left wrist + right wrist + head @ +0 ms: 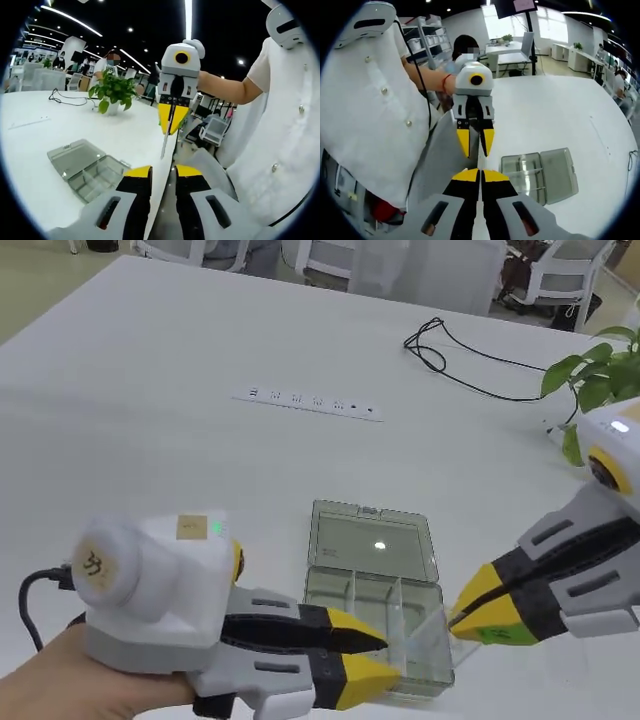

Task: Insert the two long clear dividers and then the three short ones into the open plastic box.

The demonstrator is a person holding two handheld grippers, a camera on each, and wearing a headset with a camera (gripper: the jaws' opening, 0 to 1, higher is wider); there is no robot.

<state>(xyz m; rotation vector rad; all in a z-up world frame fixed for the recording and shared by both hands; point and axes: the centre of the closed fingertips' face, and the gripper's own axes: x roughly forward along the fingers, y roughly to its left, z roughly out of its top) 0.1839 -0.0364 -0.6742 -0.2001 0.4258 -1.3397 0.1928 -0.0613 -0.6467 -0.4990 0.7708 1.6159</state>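
Observation:
The open clear plastic box [372, 602] lies on the white table near the front edge, its lid [372, 538] folded back flat, and some clear dividers stand inside it. My right gripper [468, 615] comes in from the right, shut on a thin clear divider [420, 638] that hangs over the box's near right corner. The left gripper view shows this divider [165, 142] edge-on below the right gripper [172, 122]. My left gripper [368, 655] is open and empty just in front of the box, pointing at the divider. Both the box [540, 175] and the left gripper [475, 145] appear in the right gripper view.
A white power strip [310, 402] lies mid-table, with a black cable [450, 350] and a potted plant [595, 370] at the far right. Chairs stand beyond the table's far edge. The near table edge runs just behind both grippers.

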